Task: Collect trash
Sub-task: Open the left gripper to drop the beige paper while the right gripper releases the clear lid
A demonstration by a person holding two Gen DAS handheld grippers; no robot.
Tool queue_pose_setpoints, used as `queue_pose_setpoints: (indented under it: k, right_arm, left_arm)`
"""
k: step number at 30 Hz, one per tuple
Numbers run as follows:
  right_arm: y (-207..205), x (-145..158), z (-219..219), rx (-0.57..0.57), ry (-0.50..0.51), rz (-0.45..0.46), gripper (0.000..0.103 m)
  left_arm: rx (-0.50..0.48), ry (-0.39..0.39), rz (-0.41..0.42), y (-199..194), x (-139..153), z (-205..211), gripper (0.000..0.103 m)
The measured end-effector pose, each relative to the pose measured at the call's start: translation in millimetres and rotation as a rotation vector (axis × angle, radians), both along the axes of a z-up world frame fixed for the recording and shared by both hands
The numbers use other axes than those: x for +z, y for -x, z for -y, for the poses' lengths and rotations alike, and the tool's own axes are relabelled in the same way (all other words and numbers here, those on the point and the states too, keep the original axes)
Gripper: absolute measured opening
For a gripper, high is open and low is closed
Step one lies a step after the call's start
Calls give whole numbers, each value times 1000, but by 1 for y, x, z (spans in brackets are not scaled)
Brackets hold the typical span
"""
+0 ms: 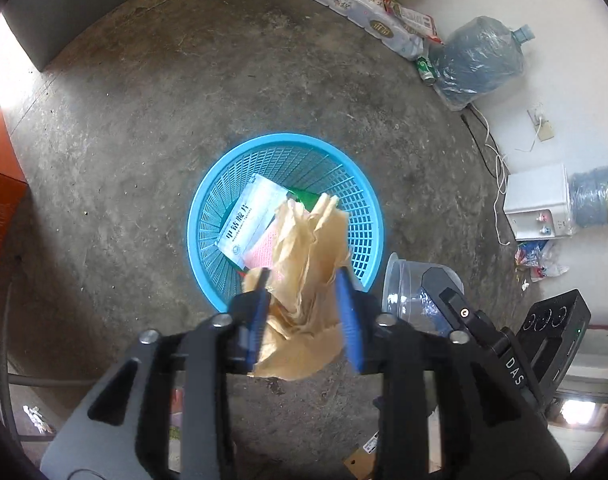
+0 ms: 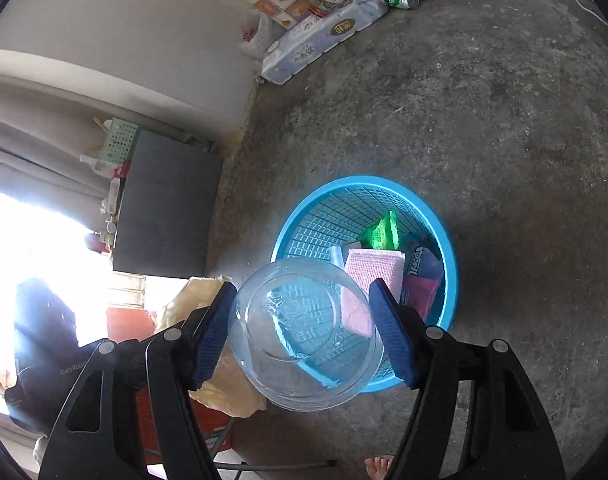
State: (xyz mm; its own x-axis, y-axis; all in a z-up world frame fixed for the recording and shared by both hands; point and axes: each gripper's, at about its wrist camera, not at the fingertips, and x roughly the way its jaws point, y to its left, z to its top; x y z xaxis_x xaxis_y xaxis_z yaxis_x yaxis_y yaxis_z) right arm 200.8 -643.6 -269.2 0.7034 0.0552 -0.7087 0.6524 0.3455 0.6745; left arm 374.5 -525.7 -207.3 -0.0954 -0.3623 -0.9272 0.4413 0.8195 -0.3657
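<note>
The bin (image 1: 284, 222), a blue mesh basket, stands on the concrete floor (image 1: 184, 80). The left gripper (image 1: 304, 296) is clamped on a crumpled brown paper (image 1: 307, 264); the paper sits between both blue pads (image 1: 349, 312) and hangs over the bin's near rim. The right gripper (image 2: 304, 320) grasps a clear plastic cup (image 2: 304, 336) by its sides, tilted, mouth toward the camera, over the bin's near rim. In the left view, the cup (image 1: 407, 288) is just right of the bin. Inside the bin lie a white medicine box (image 1: 248, 216), a pink sheet (image 2: 367, 280) and a green wrapper (image 2: 381, 232). Beyond the bin, against the wall, lie a tissue pack (image 1: 351, 4), a green can (image 1: 425, 69) and a wrapped water jug (image 1: 475, 60).
</note>
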Motion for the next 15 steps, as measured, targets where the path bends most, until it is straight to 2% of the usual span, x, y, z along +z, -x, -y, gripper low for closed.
queue_pose_setpoints:
  k: [1, 4, 6, 9, 15]
  right_arm:
    - [-5, -7, 3, 4, -4, -8, 75]
    - [-14, -28, 10, 8, -37, -52, 75]
    - [-13, -32, 11, 11, -40, -56, 75]
    - [-8, -32, 7, 14, -21, -60, 75]
    - [8, -16, -2, 20, 4, -40, 75]
  left_arm:
    - [30, 4, -8, -4, -5, -2, 60]
    - [86, 27, -33, -10, -12, -12, 60]
    - [83, 34, -26, -11, -10, -18, 60]
    - [78, 34, 30, -14, 3, -29, 60]
    - [91, 97, 82, -15, 43, -61, 60]
